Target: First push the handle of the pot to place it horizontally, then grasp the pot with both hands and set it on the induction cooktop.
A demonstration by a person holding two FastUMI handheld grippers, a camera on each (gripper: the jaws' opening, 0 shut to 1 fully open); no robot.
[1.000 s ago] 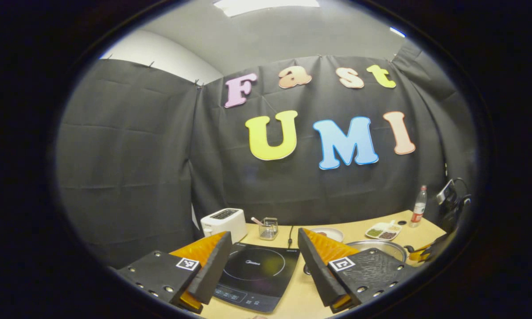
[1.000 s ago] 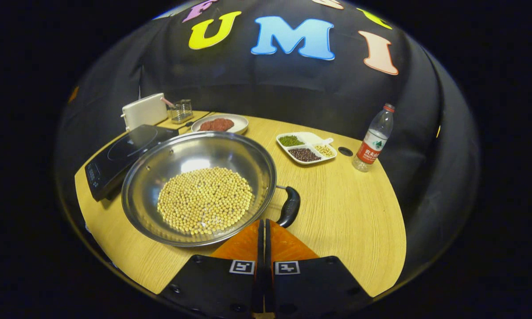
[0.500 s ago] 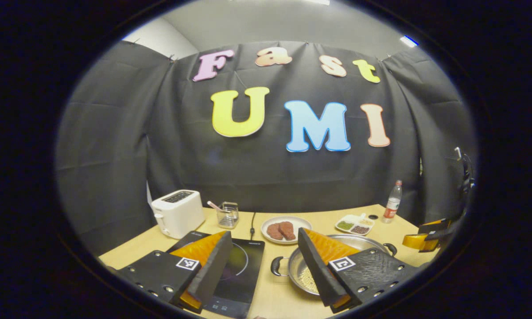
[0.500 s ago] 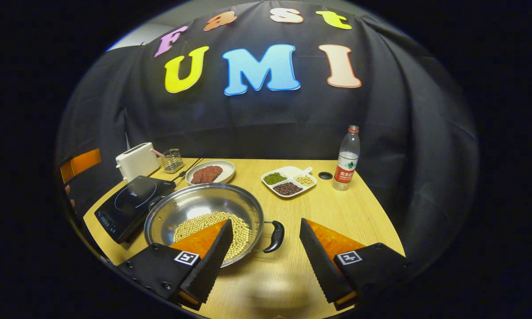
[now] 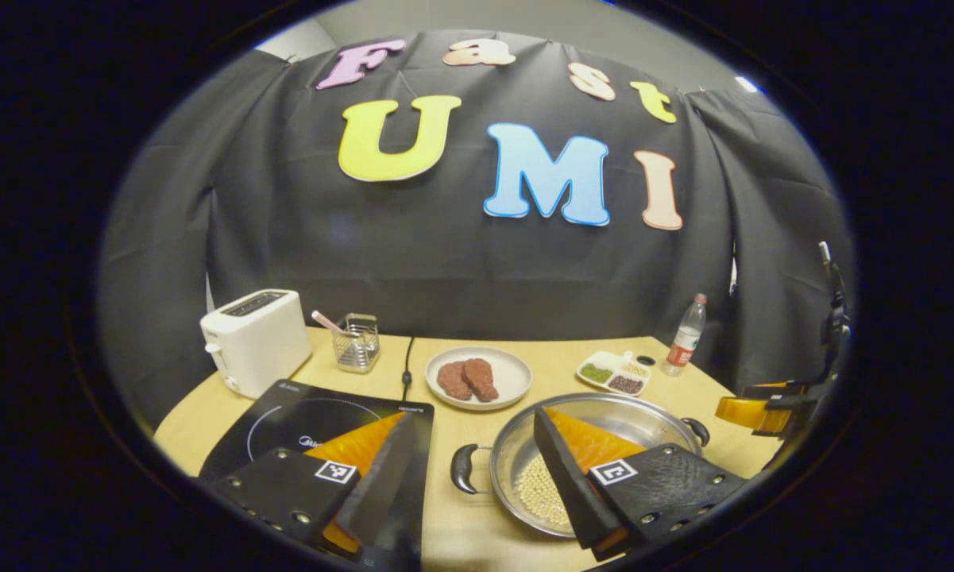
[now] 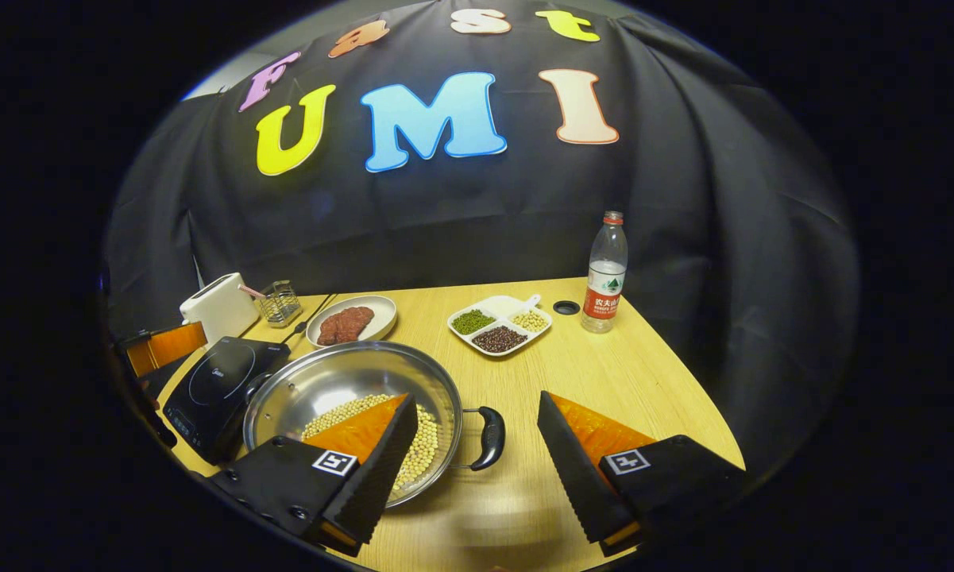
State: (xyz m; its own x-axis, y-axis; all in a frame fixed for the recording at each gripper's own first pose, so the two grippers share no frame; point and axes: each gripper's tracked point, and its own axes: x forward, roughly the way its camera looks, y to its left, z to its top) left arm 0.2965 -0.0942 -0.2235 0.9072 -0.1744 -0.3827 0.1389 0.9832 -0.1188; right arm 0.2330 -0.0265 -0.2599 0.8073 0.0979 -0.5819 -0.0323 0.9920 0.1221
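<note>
A wide steel pot (image 6: 341, 381) holding soybeans sits on the wooden table, just right of the black induction cooktop (image 6: 218, 381). Its black right handle (image 6: 488, 437) lies between the fingers of my right gripper (image 6: 477, 400), which hangs open above it without touching. In the left gripper view the pot (image 5: 651, 425) is at lower right and its left handle (image 5: 465, 469) points toward the cooktop (image 5: 318, 413). My left gripper (image 5: 473, 415) is open above that handle, one finger over the cooktop, the other over the pot. The right gripper (image 5: 755, 409) shows at the far right.
A white toaster (image 5: 254, 338) and a wire basket (image 5: 356, 343) stand behind the cooktop. A plate of meat (image 5: 479, 377), a divided dish of beans (image 6: 499, 326) and a water bottle (image 6: 605, 274) sit behind the pot. The table edge curves near on the right.
My right gripper went from shut to open and drew back from the pot's right handle. The left gripper swung right and down, bringing the pot's left handle between its fingers.
</note>
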